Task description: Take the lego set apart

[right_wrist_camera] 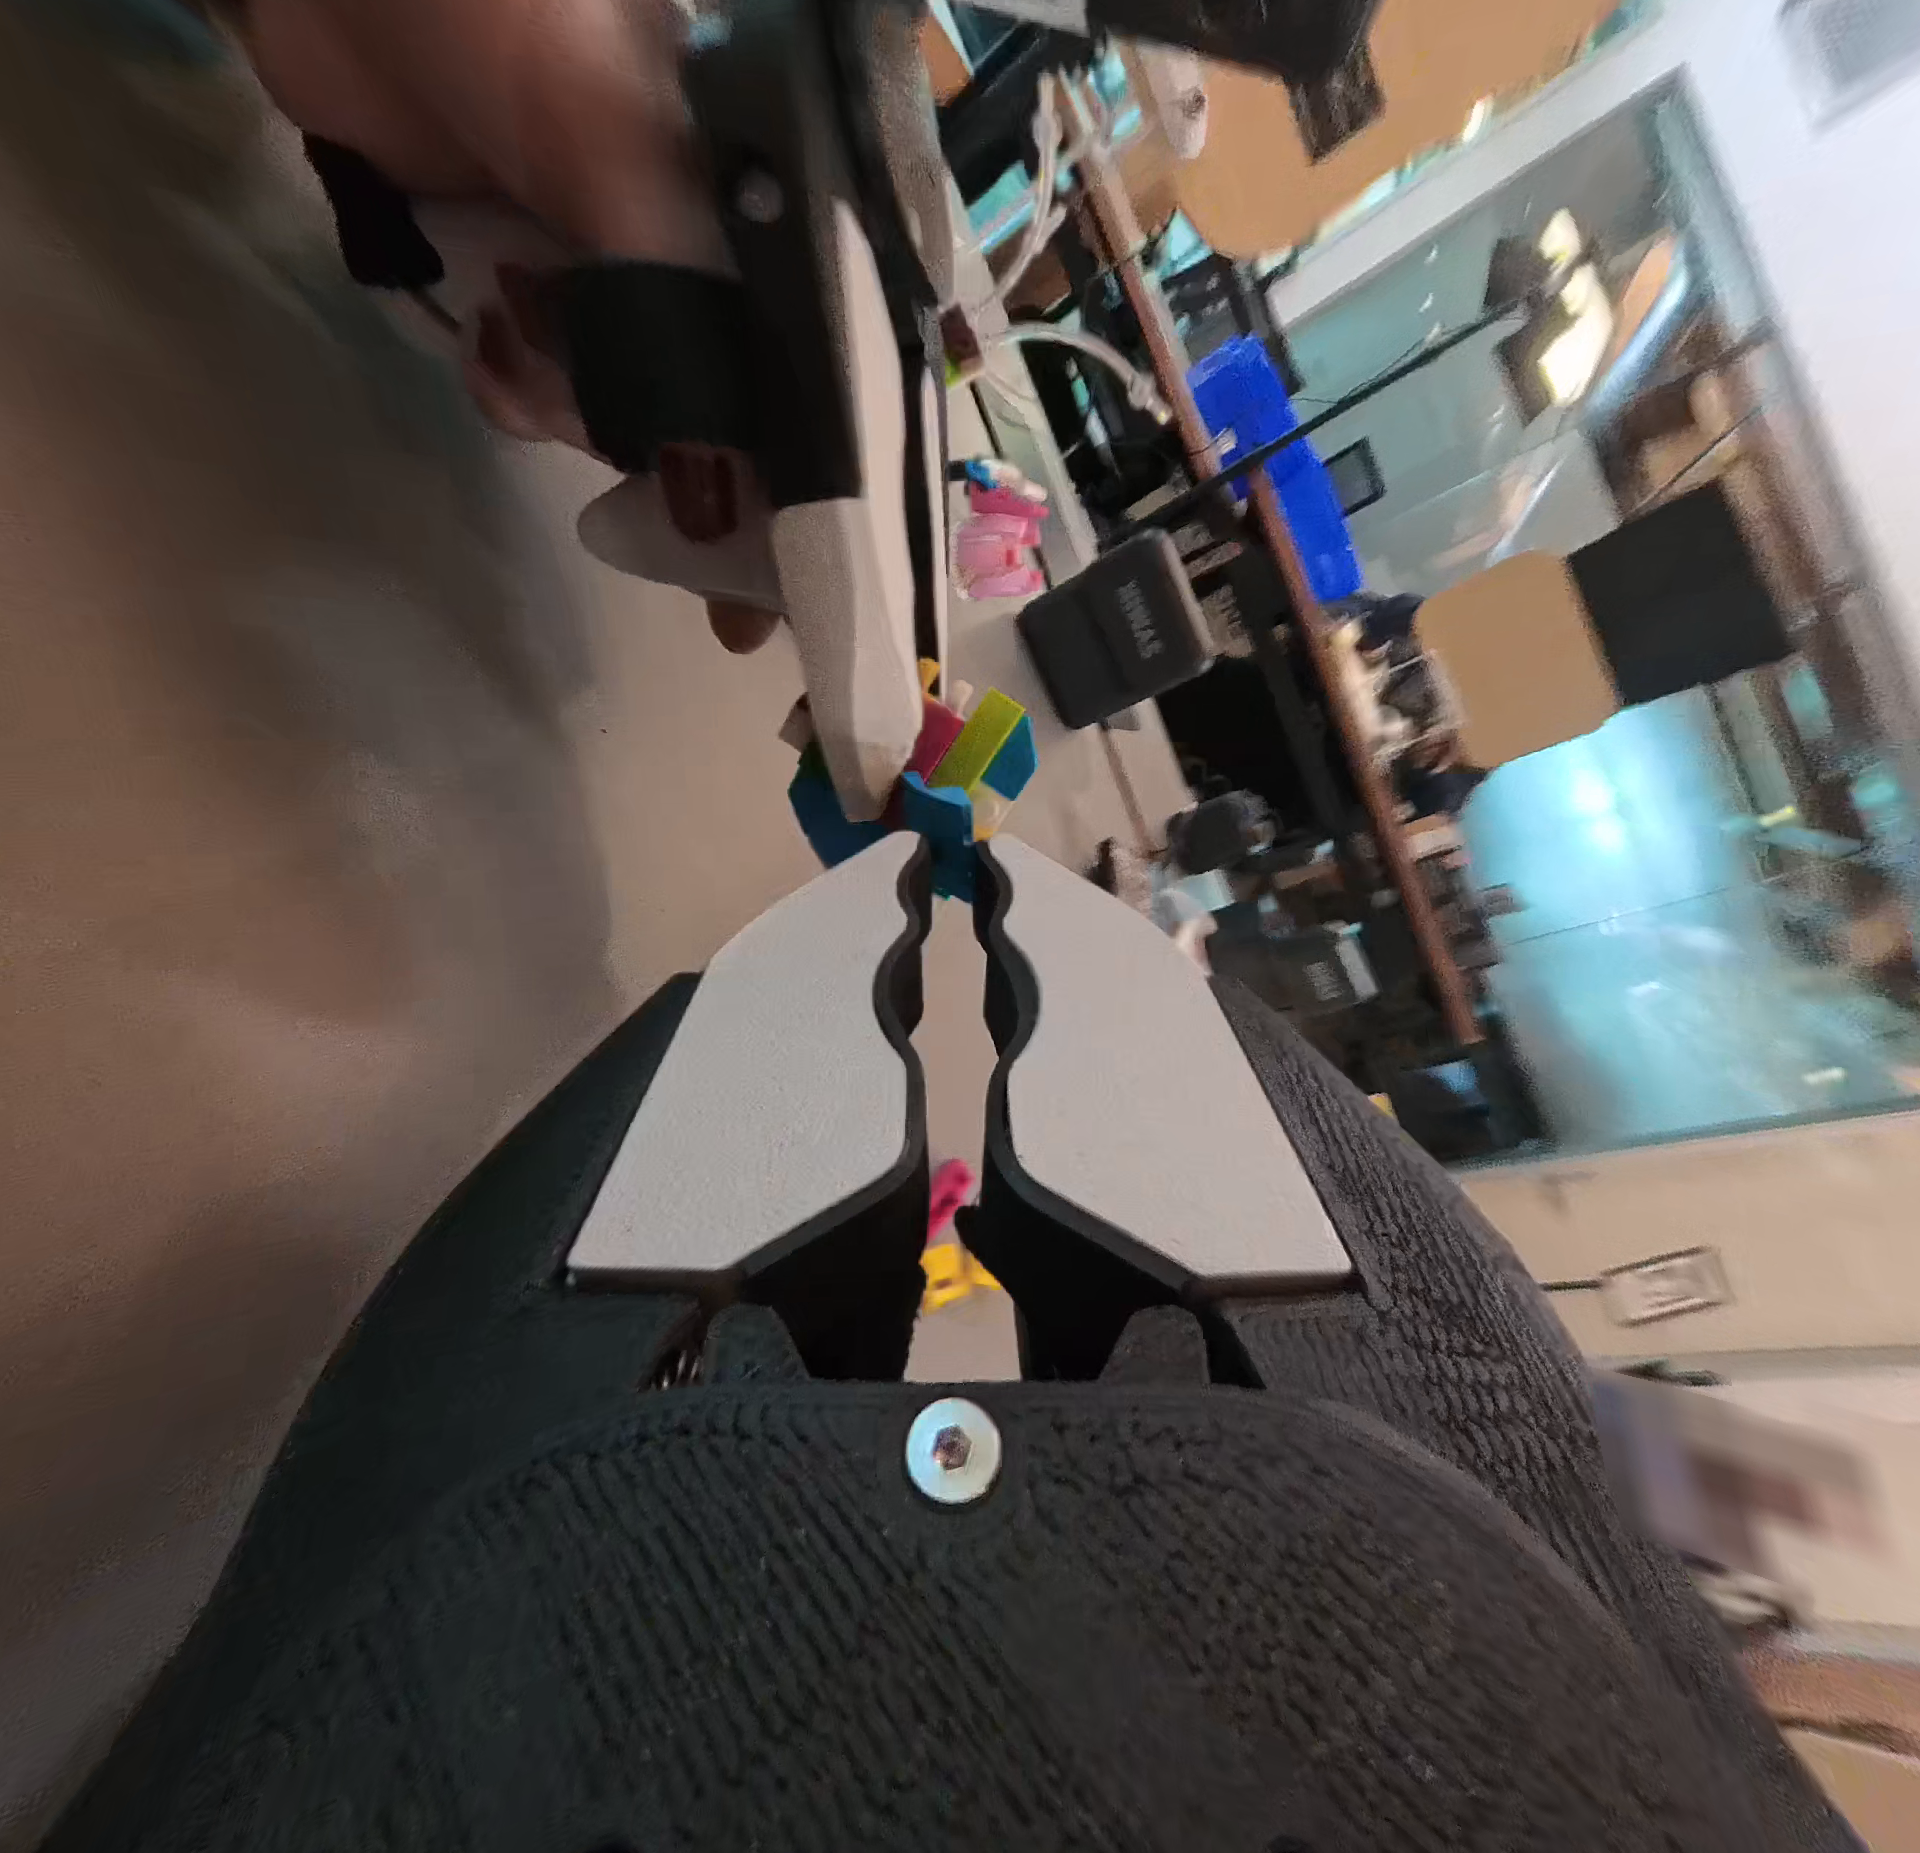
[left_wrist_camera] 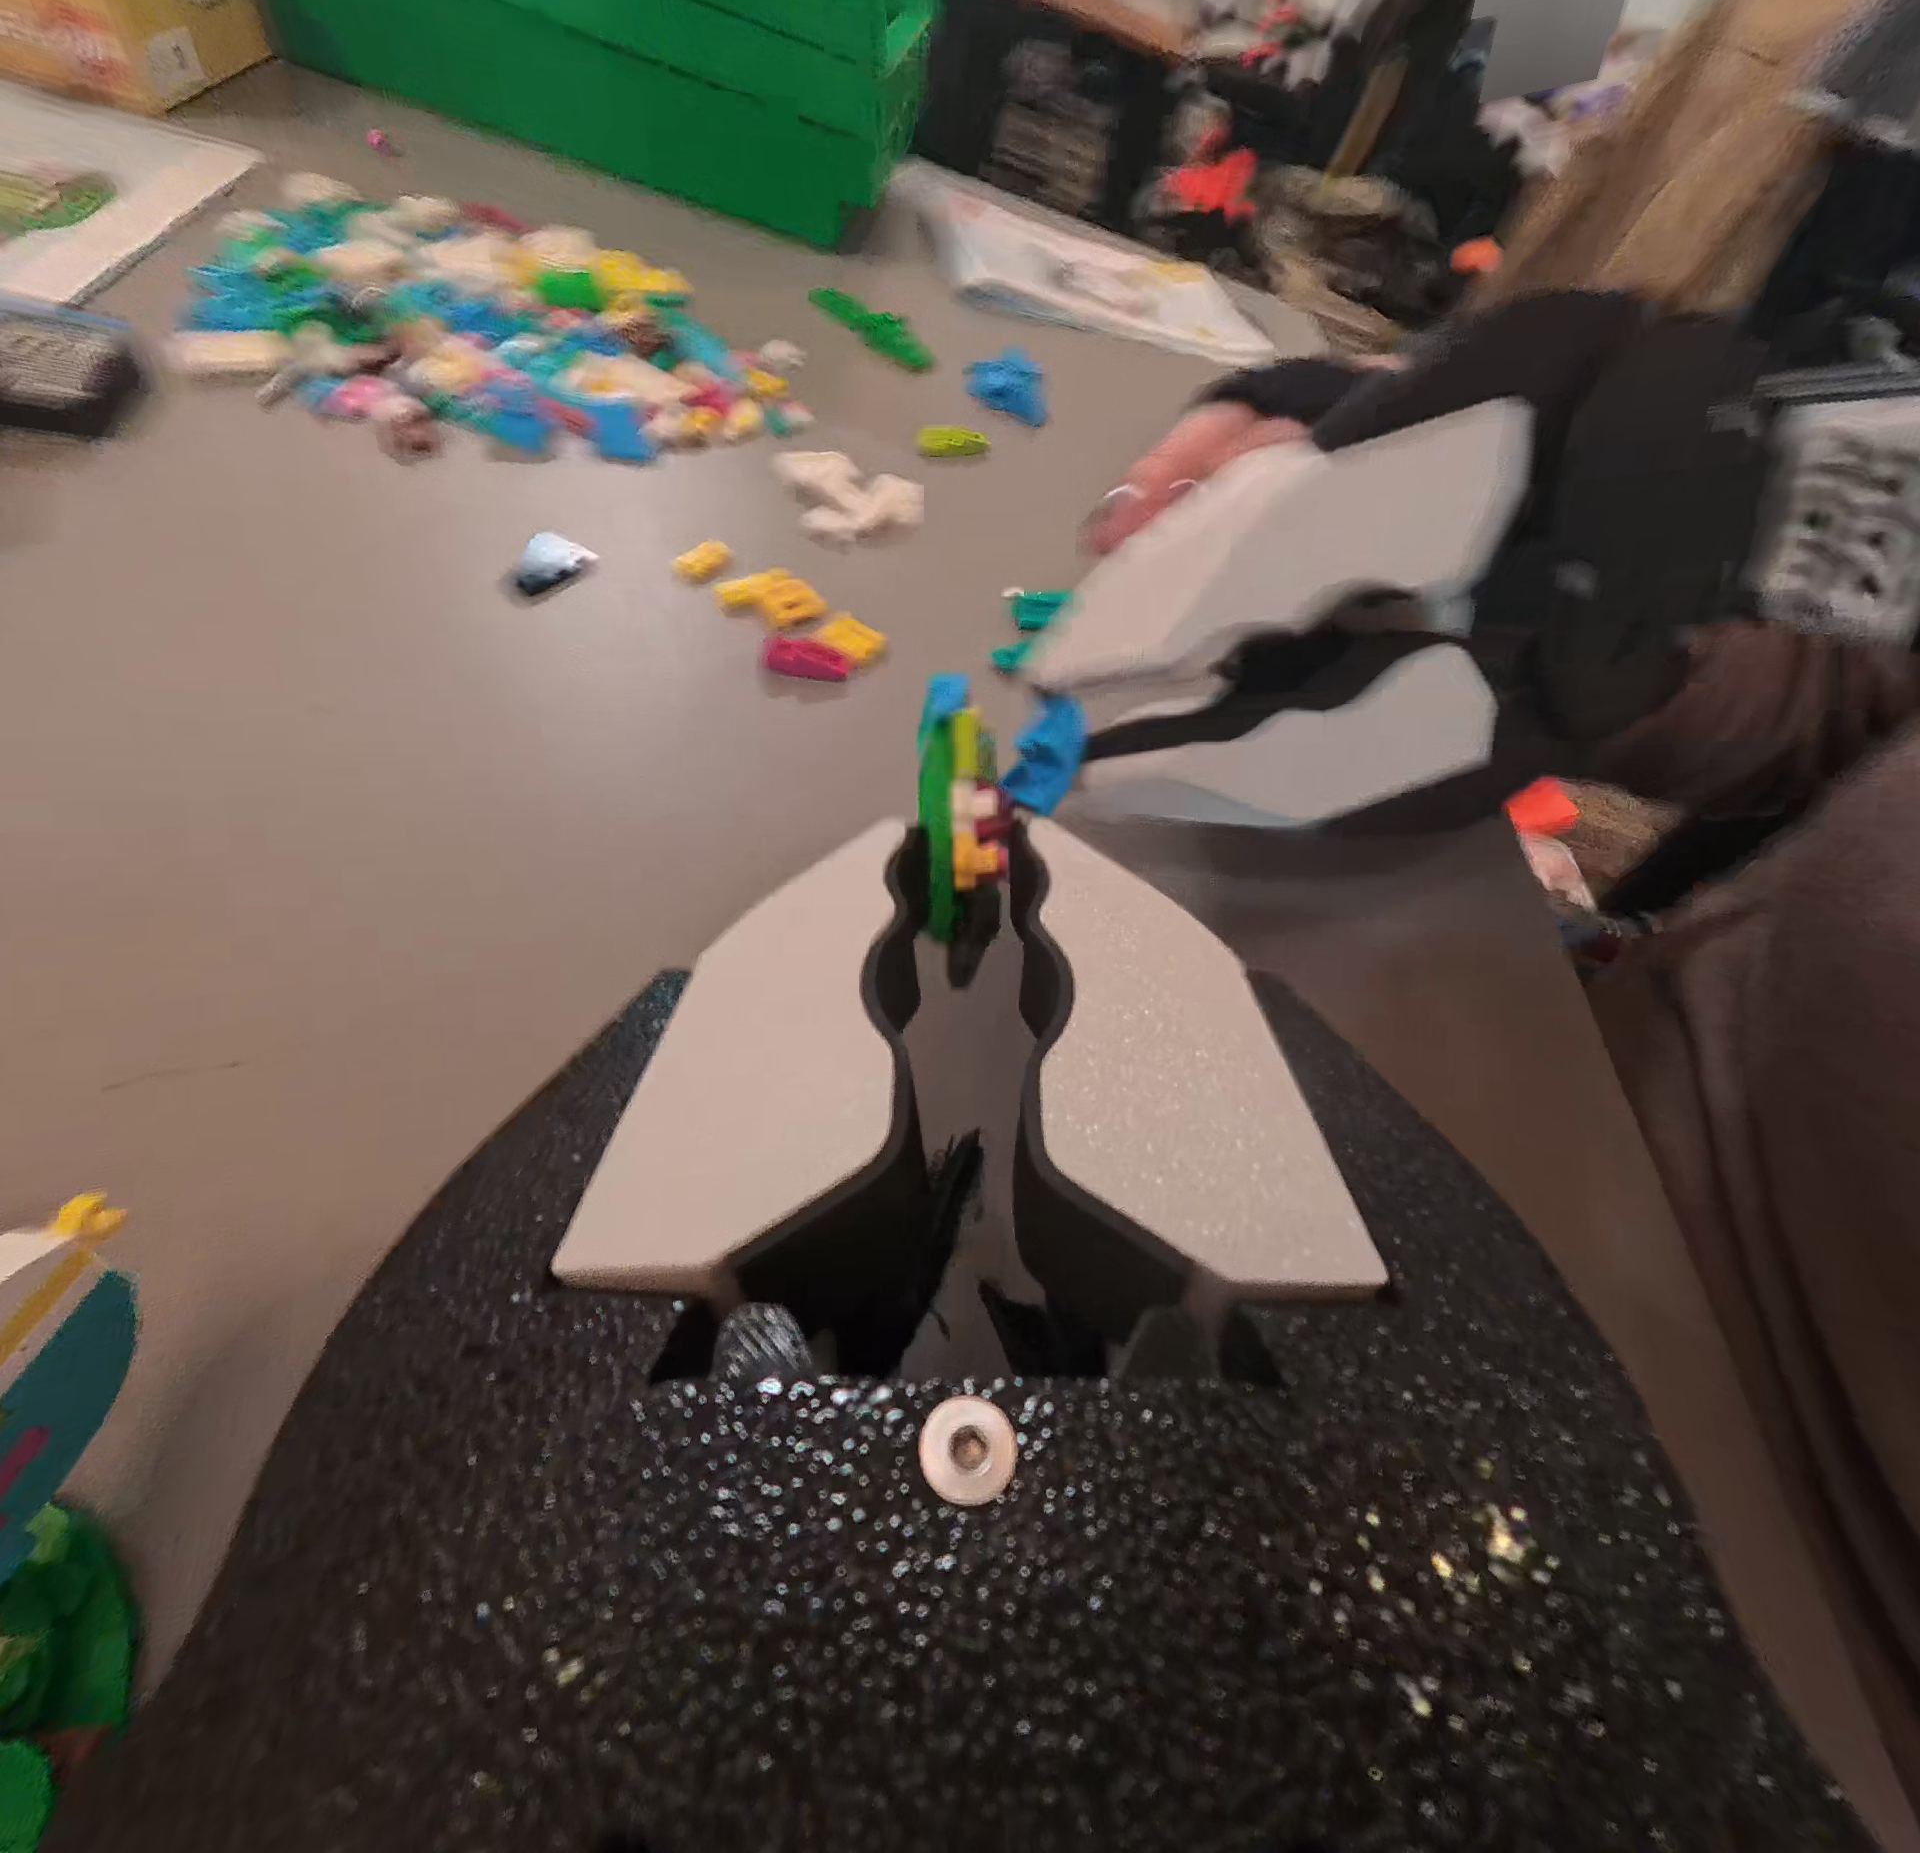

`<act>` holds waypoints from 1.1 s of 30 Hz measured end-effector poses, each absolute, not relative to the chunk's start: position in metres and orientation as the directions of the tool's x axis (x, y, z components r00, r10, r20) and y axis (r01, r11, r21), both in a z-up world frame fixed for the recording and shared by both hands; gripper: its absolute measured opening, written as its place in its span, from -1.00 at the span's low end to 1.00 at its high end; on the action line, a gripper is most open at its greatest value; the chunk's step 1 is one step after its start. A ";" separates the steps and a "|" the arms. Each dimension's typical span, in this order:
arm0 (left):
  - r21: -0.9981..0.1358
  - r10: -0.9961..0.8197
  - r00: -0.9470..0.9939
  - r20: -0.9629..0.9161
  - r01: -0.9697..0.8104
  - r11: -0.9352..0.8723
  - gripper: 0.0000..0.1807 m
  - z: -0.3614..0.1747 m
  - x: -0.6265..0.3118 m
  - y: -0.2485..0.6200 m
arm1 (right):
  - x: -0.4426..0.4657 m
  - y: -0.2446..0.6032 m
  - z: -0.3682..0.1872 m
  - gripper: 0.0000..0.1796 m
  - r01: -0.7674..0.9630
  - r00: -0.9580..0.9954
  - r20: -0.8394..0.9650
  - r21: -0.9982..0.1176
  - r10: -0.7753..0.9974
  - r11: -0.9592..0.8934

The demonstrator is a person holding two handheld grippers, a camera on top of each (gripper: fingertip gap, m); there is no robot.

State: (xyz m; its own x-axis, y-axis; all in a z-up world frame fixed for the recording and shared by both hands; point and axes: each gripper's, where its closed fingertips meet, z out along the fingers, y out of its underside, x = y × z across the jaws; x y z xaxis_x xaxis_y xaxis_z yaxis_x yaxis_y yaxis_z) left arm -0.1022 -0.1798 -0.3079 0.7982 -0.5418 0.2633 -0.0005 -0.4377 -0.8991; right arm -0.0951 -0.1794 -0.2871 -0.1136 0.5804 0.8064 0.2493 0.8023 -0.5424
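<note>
Grey-brown tabletop [left_wrist_camera: 312,764] is stretching out under both tools, with a cluttered workshop of shelves and cardboard boxes blurring behind it. A big heap of loose multicoloured plastic bricks [left_wrist_camera: 468,338] is lying far across the surface, in front of a bright green plastic crate [left_wrist_camera: 623,58], and smaller strays are scattered nearer: a cluster of yellow and pink bricks [left_wrist_camera: 805,614], a cream-white piece [left_wrist_camera: 852,494] and a lime piece [left_wrist_camera: 951,440].

The left gripper [left_wrist_camera: 961,847], black-bodied with pale grey finger plates, is pinching a small multicoloured lego assembly [left_wrist_camera: 961,795] at its fingertips, holding it clear above the table; a thin green plate is standing on edge with lime, yellow and dark red bricks stacked against it. Its jaws are drawn close together around that assembly.

The right gripper [right_wrist_camera: 951,853] is coming in from the side, and its jaws are nipped tight on a blue brick [right_wrist_camera: 945,827] at the edge of the same assembly. In the left wrist view that blue brick [left_wrist_camera: 1044,754] is sitting just beside the assembly, and with the motion blur it is probably touching it, though I cannot be sure. A person's hand [left_wrist_camera: 1164,473] in a black sleeve is gripping the right tool.
</note>
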 end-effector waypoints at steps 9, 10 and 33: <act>-0.869 -0.488 0.802 0.345 0.075 -0.490 -0.83 -0.313 -0.109 -0.176 | -0.089 -0.172 -0.282 -0.96 0.240 -0.115 0.681 -0.688 0.724 0.685; -0.872 -0.488 0.807 0.332 0.065 -0.485 -0.83 -0.313 -0.110 -0.176 | -0.082 -0.165 -0.279 -0.96 0.254 -0.109 0.647 -0.716 0.755 0.650; -0.881 -0.555 0.734 0.391 0.123 -0.457 -0.83 -0.301 -0.094 -0.176 | 0.118 0.066 -0.332 -0.68 0.811 0.318 0.395 -0.585 0.862 -0.031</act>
State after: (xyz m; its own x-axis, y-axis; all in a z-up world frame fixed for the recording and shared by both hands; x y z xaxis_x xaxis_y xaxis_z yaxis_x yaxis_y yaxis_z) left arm -0.0945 -0.1762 -0.3005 0.7344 -0.5551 0.3905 0.1234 -0.4566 -0.8811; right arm 0.1179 0.0665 -0.3322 0.3181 0.8618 0.3953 0.8107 -0.0311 -0.5846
